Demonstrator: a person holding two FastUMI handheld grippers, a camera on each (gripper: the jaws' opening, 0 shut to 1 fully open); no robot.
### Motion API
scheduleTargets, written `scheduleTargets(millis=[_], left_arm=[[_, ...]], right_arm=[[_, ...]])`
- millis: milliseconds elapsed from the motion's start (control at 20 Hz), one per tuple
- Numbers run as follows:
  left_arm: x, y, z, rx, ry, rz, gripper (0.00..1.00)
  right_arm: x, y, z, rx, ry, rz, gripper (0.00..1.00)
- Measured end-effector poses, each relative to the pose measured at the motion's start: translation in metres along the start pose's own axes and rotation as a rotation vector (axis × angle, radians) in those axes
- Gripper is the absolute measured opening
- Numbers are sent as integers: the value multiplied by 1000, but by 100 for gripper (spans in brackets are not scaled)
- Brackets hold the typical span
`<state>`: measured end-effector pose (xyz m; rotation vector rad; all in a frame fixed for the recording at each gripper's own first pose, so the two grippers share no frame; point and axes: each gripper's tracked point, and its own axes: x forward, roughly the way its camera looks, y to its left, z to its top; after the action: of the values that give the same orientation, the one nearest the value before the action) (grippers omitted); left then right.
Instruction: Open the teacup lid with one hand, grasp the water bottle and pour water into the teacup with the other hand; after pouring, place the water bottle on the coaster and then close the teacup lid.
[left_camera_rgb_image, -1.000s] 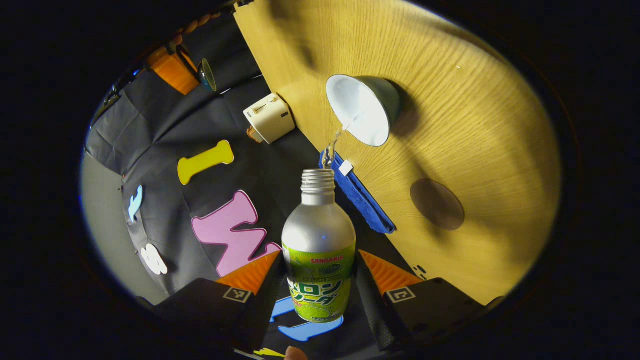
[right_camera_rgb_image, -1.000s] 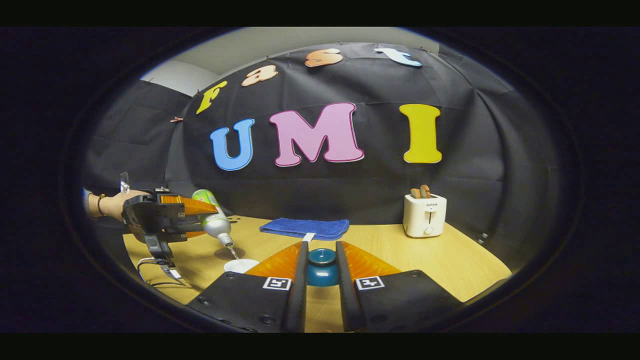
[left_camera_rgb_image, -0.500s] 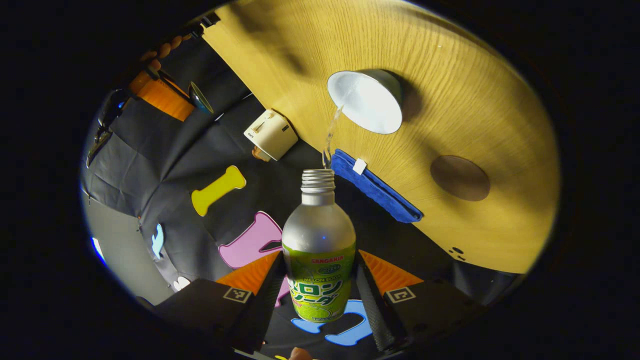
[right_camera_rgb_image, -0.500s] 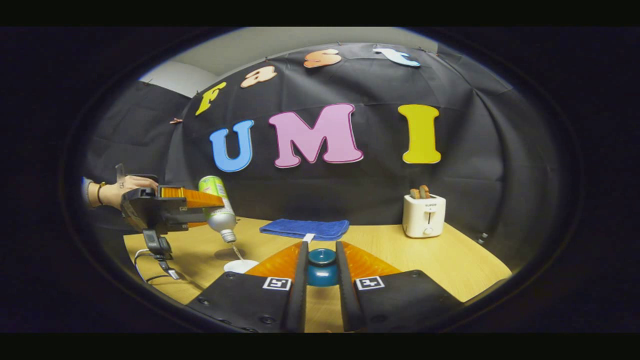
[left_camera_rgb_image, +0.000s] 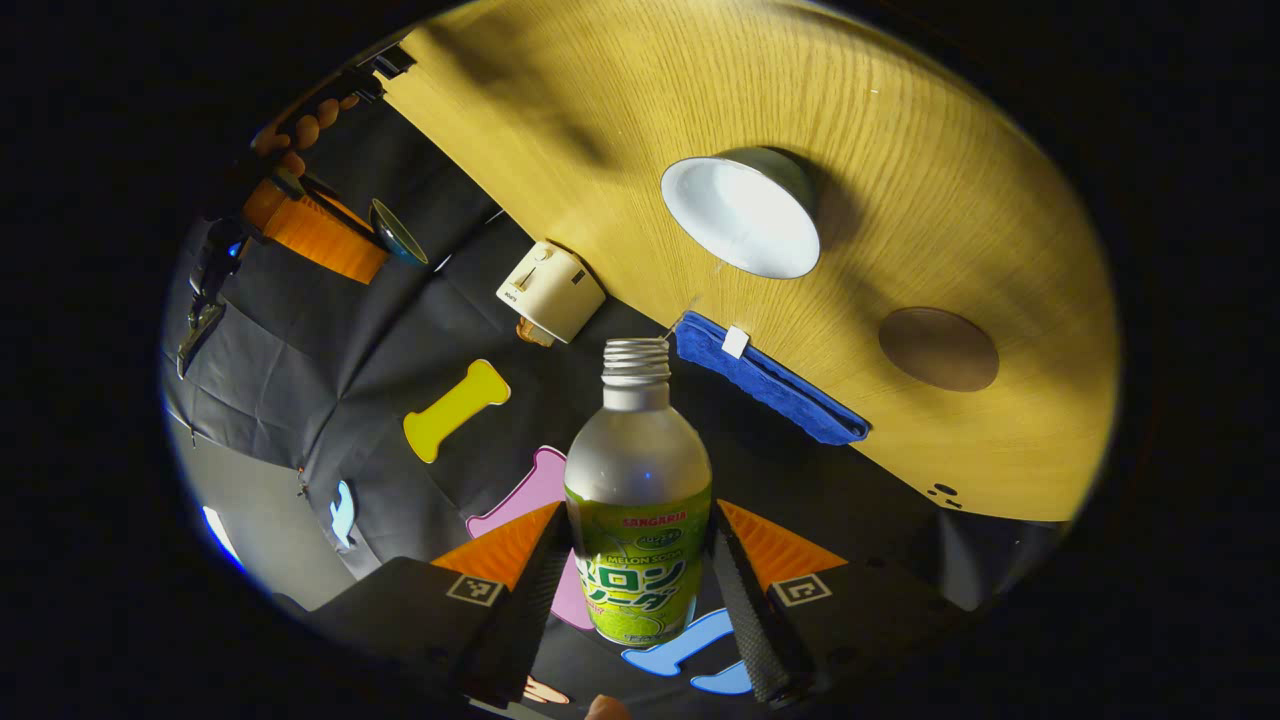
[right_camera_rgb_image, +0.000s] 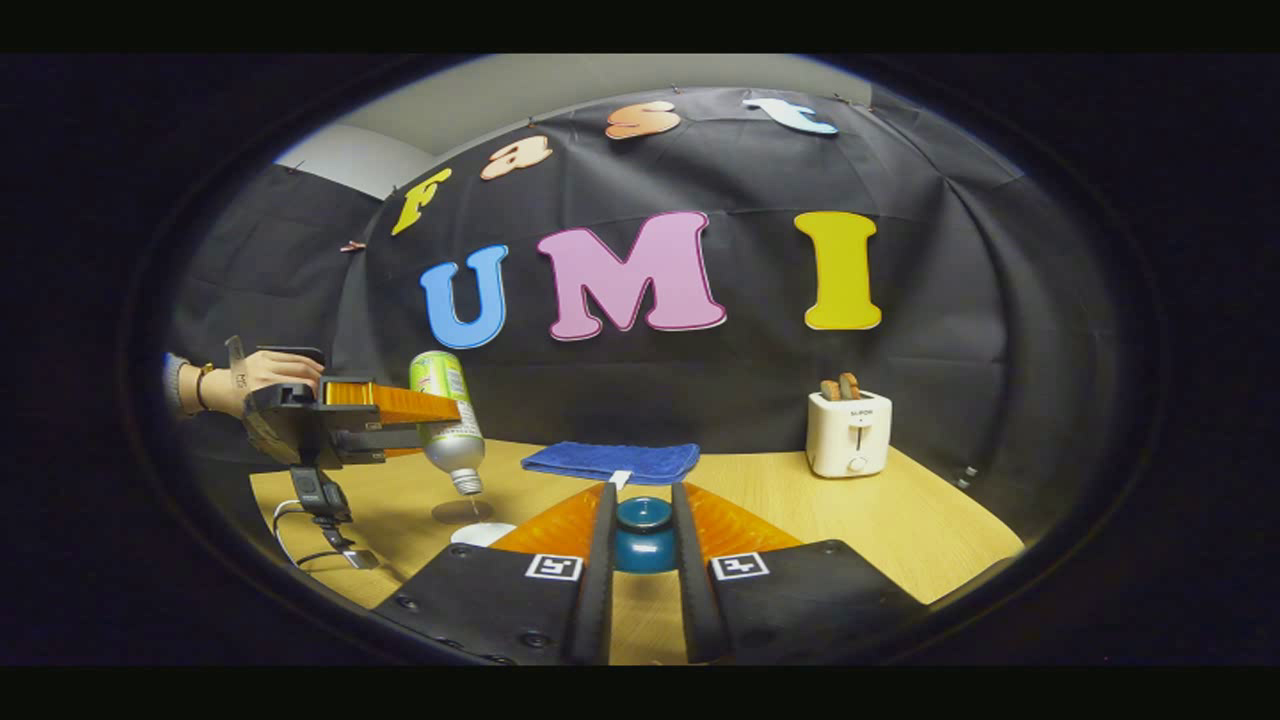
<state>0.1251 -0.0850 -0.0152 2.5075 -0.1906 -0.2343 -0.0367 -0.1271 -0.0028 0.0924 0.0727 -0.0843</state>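
In the left gripper view, the bottle (left_camera_rgb_image: 638, 500) is pinched at its label between both fingers of the left gripper (left_camera_rgb_image: 638, 590), neck pointing away toward the table (left_camera_rgb_image: 960, 180). The open cup (left_camera_rgb_image: 742, 212) is seen beyond the mouth, its pale inside showing, and hardly any stream can be made out between mouth and cup. The coaster (left_camera_rgb_image: 938, 348) lies bare just beside the cup, with the blue cloth (left_camera_rgb_image: 765, 378) along the table edge. Farther off, the right gripper (left_camera_rgb_image: 330, 225) is seen with the lid (left_camera_rgb_image: 397, 232) in it.

In the right gripper view, the lid (right_camera_rgb_image: 643, 535) is clamped between that gripper's fingers, held above the table. Over at the side, the bottle (right_camera_rgb_image: 448, 420) is carried tilted, mouth down, by the left gripper (right_camera_rgb_image: 400, 420) and a hand (right_camera_rgb_image: 255, 380); the cup (right_camera_rgb_image: 482, 532) stands below it, and the coaster (right_camera_rgb_image: 462, 512) just behind.

The pouring step looks to be at its close. Next, the bottle would need to be righted and set squarely on the coaster, the grip eased off only once it stands; then the lid is to be brought back over the cup.
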Motion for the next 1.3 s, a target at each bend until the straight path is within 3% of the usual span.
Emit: scheduleTargets(millis=[50, 150, 200, 350, 550, 600, 650, 700, 750, 950, 1150, 1250, 1300], left_arm=[[2, 0, -2, -5, -1, -1, 82], [2, -1, -2, -43, 5, -13, 82], [2, -4, -1, -85, 12, -26, 82], [3, -16, 9, -284, 7, -58, 82], [-15, -41, 43, -749, -7, -111, 82], [-16, -45, 50, -879, 9, -127, 82], [-14, -49, 55, -1008, 22, -147, 82], [-14, -53, 58, -1125, 37, -158, 82], [-12, -52, 53, -1228, 49, -149, 82], [-3, -48, 16, -1675, 116, -20, 80], [2, -44, -16, -2311, 63, 121, 80], [-4, -48, -16, -2493, 65, 155, 80], [-8, -51, -13, -2514, 87, 153, 80]], right_arm=[[0, 1, -1, 1, 1, 2, 32], [1, 2, -2, 0, 4, 6, 36], [1, 2, -2, 0, 5, 7, 32], [1, 2, -3, 0, 11, 4, 32], [3, 0, -7, 2, 20, -5, 32], [4, 0, -8, 2, 23, -6, 27], [4, 1, -8, 1, 25, -6, 32], [5, 2, -9, 0, 27, -5, 27], [5, 4, -9, -2, 26, -4, 31], [4, 9, -8, -10, 25, 3, 37], [3, 8, -6, -14, 21, 3, 36], [2, 7, -5, -12, 18, 2, 36], [2, 6, -5, -11, 18, 1, 36]])
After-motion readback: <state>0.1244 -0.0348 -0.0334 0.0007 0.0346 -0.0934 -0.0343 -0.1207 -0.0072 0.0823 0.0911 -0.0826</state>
